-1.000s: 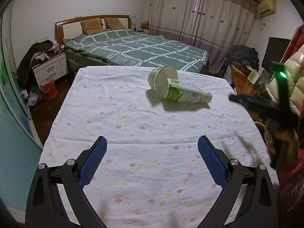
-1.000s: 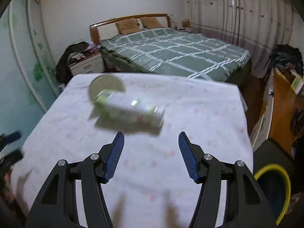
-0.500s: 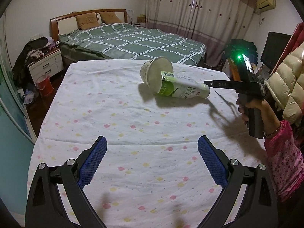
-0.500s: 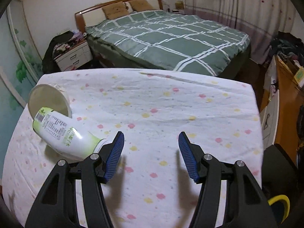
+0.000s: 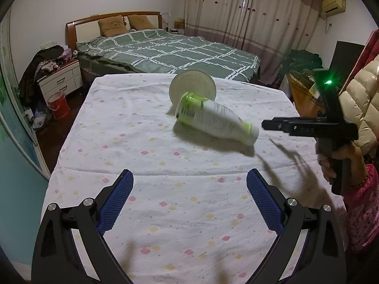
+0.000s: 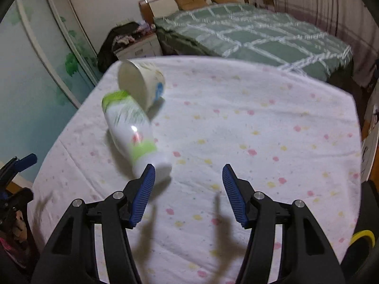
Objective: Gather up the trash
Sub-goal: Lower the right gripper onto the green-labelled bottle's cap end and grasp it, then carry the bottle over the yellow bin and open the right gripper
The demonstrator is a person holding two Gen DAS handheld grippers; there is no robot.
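Observation:
A white and green plastic bottle [image 5: 214, 120] lies on its side on the flowered tablecloth [image 5: 151, 189], its base against a tipped white paper cup [image 5: 192, 87]. My left gripper [image 5: 189, 196] is open and empty, low over the cloth, well short of the bottle. My right gripper [image 6: 188, 184] is open; its left finger sits just beside the bottle's cap end [image 6: 132, 132], the cup [image 6: 142, 84] behind. From the left wrist view the right gripper [image 5: 267, 125] shows side-on next to the bottle's cap.
A green checked bed [image 5: 170, 52] stands behind the table. A nightstand [image 5: 60, 80] and red bucket [image 5: 58, 105] are at left. A yellow-rimmed bin [image 6: 362, 241] stands on the floor at the table's right. A dark wooden cabinet [image 5: 300, 92] is at right.
My right gripper has swung left and closed in on the bottle's cap end. The left wrist view has shifted so that the bottle and cup look nearer. Both grippers stay open.

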